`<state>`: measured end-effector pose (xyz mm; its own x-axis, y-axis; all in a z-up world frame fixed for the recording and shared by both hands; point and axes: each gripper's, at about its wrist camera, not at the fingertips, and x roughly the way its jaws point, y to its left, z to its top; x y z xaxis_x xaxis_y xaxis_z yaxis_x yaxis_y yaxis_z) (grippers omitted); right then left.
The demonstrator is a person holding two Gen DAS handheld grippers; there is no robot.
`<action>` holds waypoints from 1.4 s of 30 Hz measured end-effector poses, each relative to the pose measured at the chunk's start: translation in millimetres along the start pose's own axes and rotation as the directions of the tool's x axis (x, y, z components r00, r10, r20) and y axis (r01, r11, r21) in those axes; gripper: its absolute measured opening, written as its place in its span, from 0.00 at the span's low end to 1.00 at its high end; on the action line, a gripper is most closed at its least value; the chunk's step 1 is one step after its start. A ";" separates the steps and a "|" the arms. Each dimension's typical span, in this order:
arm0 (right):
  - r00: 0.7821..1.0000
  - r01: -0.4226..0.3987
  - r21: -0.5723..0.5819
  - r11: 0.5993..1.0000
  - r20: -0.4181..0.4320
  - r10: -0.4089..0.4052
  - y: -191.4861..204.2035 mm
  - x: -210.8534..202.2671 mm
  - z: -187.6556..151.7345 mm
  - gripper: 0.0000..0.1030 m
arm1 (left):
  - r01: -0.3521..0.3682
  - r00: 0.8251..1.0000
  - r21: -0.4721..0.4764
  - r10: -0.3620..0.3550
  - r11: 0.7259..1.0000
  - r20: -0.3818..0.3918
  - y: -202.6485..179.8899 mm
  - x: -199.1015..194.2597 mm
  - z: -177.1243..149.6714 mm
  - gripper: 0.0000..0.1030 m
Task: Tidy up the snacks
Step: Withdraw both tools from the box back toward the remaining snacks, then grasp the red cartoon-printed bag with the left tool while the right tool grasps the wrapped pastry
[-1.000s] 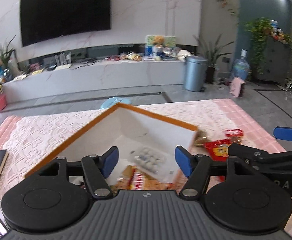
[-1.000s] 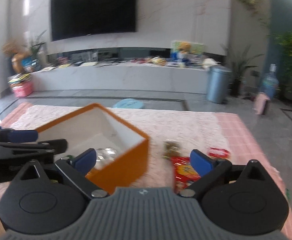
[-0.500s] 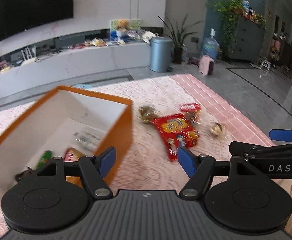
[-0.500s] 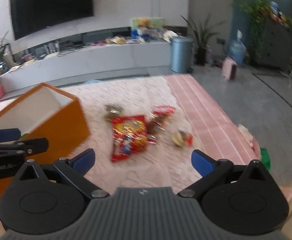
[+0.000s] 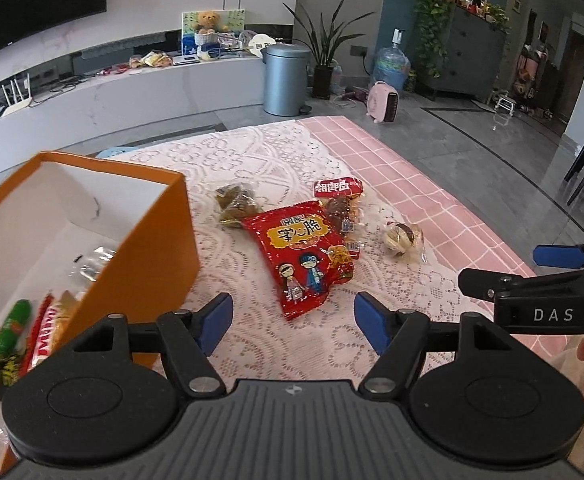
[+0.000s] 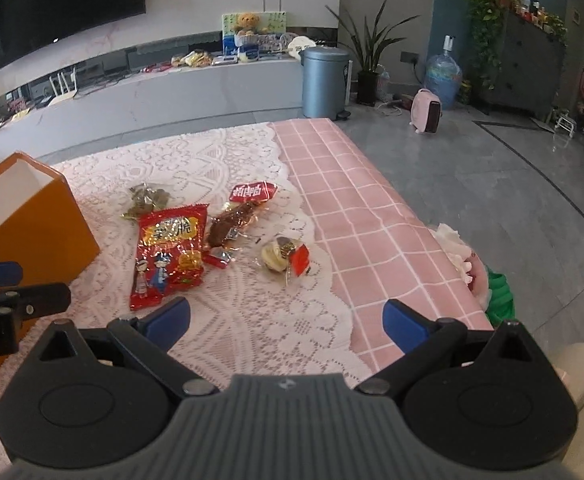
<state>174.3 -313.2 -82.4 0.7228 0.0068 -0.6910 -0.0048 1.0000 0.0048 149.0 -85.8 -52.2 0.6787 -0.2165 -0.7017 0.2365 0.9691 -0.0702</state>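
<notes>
An orange box (image 5: 144, 240) with a white inside stands on the lace-covered table at the left and holds several snacks; it also shows in the right wrist view (image 6: 32, 224). A large red snack bag (image 5: 300, 256) (image 6: 170, 248) lies to its right, with a brown packet (image 5: 234, 202) (image 6: 146, 198), a red-topped dark snack (image 5: 340, 200) (image 6: 240, 216) and a round wrapped pastry (image 5: 402, 238) (image 6: 284, 256) around it. My left gripper (image 5: 292, 322) is open and empty, just short of the red bag. My right gripper (image 6: 286, 318) is open and empty, in front of the pastry.
The lace cloth (image 6: 220, 320) lies over a pink checked tablecloth (image 6: 364, 220) whose right edge drops to the floor. A green and white object (image 6: 492, 292) hangs at that edge. A TV bench, a grey bin (image 6: 324, 80) and plants stand beyond.
Both grippers have swung right, from over the orange box to the loose snacks on the cloth. The box has shifted to the left of both views. Both grippers stay open.
</notes>
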 end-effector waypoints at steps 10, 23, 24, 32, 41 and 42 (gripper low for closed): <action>0.998 -0.057 -0.005 0.998 -0.028 0.057 0.4 41.4 16.5 0.92 | 0.040 0.999 -0.045 -0.040 0.998 -0.010 2.8 31.6 9.3 0.75; 1.000 -0.008 -0.190 0.982 -0.001 0.008 11.6 104.2 23.2 0.88 | -0.018 0.999 -0.192 0.009 0.981 -0.051 0.2 88.1 29.0 0.85; 1.000 -0.013 -0.189 0.982 -0.001 0.013 11.1 107.5 23.0 0.88 | -0.019 0.998 -0.210 0.006 0.977 -0.062 1.5 92.7 29.7 0.85; 0.999 -0.052 -0.115 0.992 0.003 0.053 0.9 126.9 24.3 0.84 | -0.078 0.991 -0.268 0.045 0.960 -0.130 -0.5 120.2 30.5 0.87; 0.998 -0.060 -0.144 0.988 -0.035 0.055 8.0 142.4 20.4 0.60 | -0.104 0.985 -0.293 0.057 0.950 -0.165 1.7 132.6 28.9 0.96; 0.998 -0.054 -0.138 0.989 -0.041 0.048 7.2 144.3 20.2 0.56 | -0.104 0.985 -0.292 0.059 0.951 -0.160 0.9 133.5 28.9 0.96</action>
<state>292.6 -305.0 -167.5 0.6924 0.0552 -0.7194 -0.1390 0.9886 -0.0580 260.0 -117.2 -125.4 0.5711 -0.1375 -0.8093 -0.0484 0.9785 -0.2004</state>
